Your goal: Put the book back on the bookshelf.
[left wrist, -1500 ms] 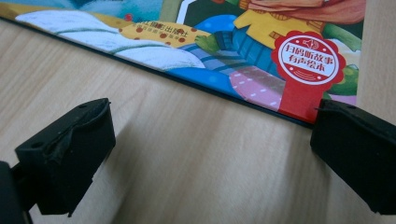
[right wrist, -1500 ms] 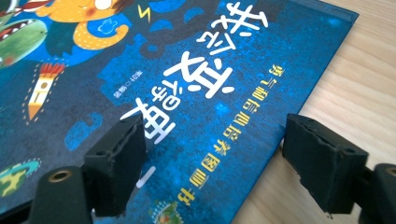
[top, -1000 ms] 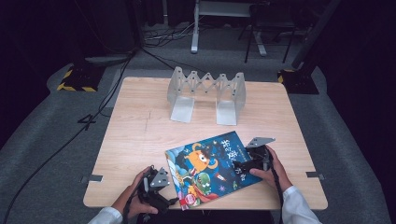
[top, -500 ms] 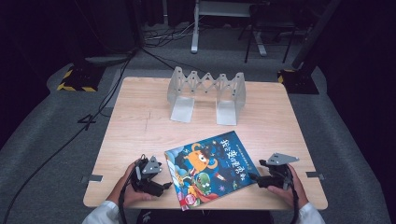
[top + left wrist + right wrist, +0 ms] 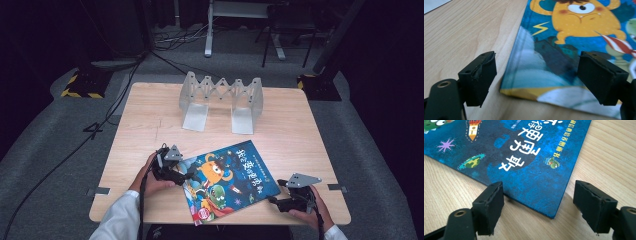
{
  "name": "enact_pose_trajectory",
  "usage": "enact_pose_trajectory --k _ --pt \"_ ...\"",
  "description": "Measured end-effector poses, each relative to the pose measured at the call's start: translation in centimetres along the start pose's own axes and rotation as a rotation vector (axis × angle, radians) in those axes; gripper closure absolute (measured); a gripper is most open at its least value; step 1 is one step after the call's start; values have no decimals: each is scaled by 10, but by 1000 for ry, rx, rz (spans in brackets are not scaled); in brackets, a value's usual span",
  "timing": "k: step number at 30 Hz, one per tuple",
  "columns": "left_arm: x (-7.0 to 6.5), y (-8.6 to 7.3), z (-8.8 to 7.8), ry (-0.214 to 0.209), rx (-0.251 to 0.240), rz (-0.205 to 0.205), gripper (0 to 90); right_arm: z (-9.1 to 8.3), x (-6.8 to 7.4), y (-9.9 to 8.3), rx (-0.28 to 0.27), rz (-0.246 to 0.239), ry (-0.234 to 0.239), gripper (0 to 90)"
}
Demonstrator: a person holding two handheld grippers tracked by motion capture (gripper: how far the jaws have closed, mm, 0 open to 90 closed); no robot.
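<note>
A colourful picture book point(image 5: 227, 180) lies flat on the desk point(image 5: 150, 125), toward six o'clock. The left gripper point(image 5: 186, 176) sits at the book's nine o'clock edge, fingers point(image 5: 480, 75) released, straddling a corner. The right gripper point(image 5: 272, 200) waits at four o'clock, fingers point(image 5: 490, 206) likewise released around a corner, gripping nothing.

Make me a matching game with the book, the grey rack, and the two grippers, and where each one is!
Things:
1. picture book
2. grey rack
3. left gripper
4. right gripper

Places:
A. far side of the table
B. at the book's near right corner
C. lying flat between the two grippers
D. at the book's left corner

Pairs: 1-C, 2-A, 3-D, 4-B
</note>
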State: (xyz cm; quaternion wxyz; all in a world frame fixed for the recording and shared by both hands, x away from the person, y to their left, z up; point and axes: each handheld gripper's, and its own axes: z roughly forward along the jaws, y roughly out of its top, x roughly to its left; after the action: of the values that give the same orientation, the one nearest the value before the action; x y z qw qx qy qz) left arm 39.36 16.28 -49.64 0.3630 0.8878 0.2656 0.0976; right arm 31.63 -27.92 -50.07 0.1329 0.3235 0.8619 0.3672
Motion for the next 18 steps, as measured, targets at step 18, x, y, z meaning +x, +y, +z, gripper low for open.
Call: enact_pose_trajectory --k 18 --pt "-3 -4 2 -125 25 -20 120 18 -17 18 7 50 -76 247"
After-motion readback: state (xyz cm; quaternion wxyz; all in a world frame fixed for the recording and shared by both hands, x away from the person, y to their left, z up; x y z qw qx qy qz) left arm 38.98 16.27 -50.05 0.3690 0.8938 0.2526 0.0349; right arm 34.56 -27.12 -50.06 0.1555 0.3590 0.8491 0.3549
